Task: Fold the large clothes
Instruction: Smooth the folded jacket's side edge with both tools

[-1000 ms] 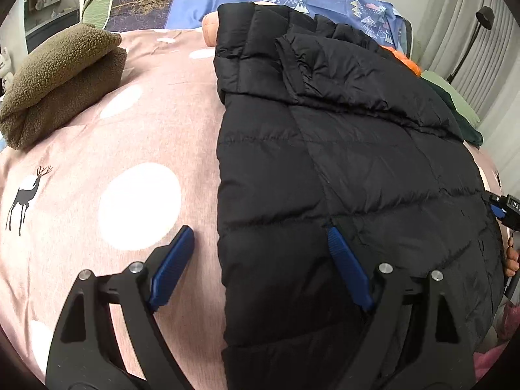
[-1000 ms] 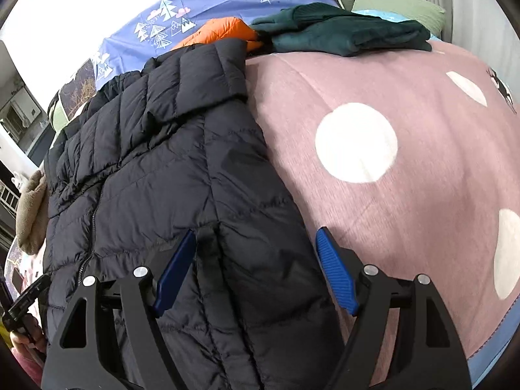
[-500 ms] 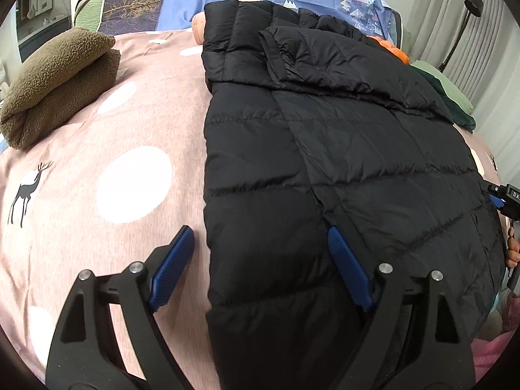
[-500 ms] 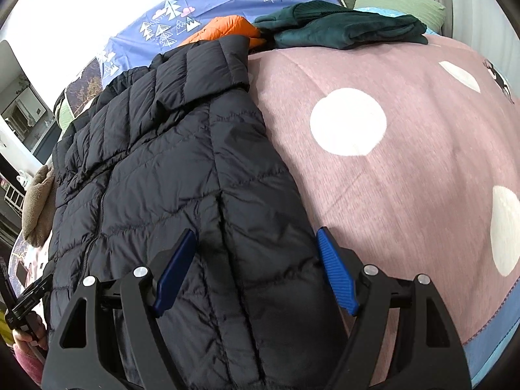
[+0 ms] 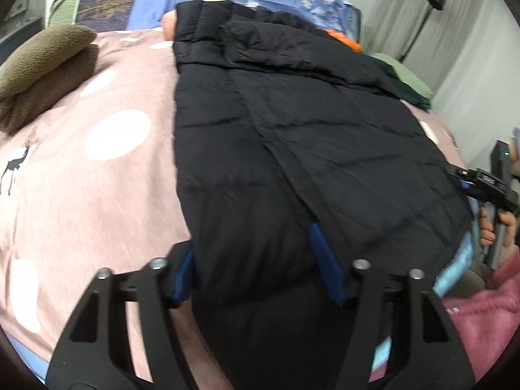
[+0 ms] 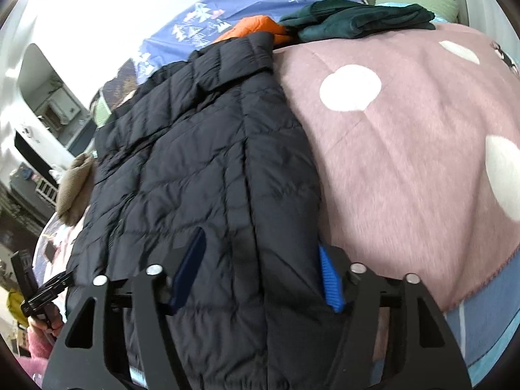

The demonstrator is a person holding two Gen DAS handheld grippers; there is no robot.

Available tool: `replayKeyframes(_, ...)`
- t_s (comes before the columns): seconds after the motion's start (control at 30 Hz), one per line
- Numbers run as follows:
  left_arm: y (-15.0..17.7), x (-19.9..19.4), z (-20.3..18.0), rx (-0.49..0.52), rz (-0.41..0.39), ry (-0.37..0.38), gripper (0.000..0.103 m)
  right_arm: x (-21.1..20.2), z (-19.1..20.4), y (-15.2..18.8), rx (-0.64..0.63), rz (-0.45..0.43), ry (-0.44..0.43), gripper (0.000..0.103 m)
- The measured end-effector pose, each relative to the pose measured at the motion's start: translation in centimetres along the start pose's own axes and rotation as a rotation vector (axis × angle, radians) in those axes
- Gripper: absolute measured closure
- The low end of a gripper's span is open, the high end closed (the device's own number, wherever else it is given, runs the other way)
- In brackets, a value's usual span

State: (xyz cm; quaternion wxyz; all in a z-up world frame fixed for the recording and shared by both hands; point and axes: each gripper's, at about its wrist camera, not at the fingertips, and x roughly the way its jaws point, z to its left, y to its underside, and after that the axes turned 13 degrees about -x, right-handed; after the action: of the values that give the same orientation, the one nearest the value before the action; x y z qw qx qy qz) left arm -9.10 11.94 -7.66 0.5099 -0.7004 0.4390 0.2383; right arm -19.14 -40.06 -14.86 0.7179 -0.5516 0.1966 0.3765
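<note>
A black quilted puffer jacket (image 5: 292, 149) lies on a pink fleece blanket (image 5: 97, 175) with white dots; blue-padded grippers at six o'clock.

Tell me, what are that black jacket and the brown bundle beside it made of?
The black jacket looks like thin, smooth synthetic shell over padding, likely down or fibrefill: stitched lines divide it into puffy panels with a faint sheen. The brown bundle looks like fleece or sherpa: a matte, nubbly, fuzzy surface.

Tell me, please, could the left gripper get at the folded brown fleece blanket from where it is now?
Probably not at once: the left gripper straddles the black quilted jacket's hem, jaws just closing. The brown fleece blanket lies far off across bare pink bedspread; nothing blocks the way.
</note>
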Motion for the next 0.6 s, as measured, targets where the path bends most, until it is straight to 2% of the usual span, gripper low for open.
replayKeyframes(0.03,0.4,-0.3,-0.1,0.007,0.003,0.001,0.049,-0.4,-0.2,0.4,0.007,-0.005,-0.012,0.045)
replayKeyframes(0.17,1.2,-1.0,0.2,0.01,0.016,0.002,0.05,-1.3,-1.1,1.1,0.041,-0.008,-0.024,0.045)
replayKeyframes(0.33,1.1,-0.6,0.7,-0.01,0.016,-0.005,0.041,-1.7,-2.1,1.4,0.081,-0.014,-0.011,0.045)
replayKeyframes(0.47,1.1,-0.5,0.4,-0.001,0.028,-0.019,0.039,-1.9,-1.8,1.9,0.041,0.002,-0.016,0.045)
replayKeyframes(0.6,1.8,-1.2,0.9,-0.022,0.047,0.022,0.034,-2.2,-1.7,2.8,-0.015,0.013,-0.085,0.044)
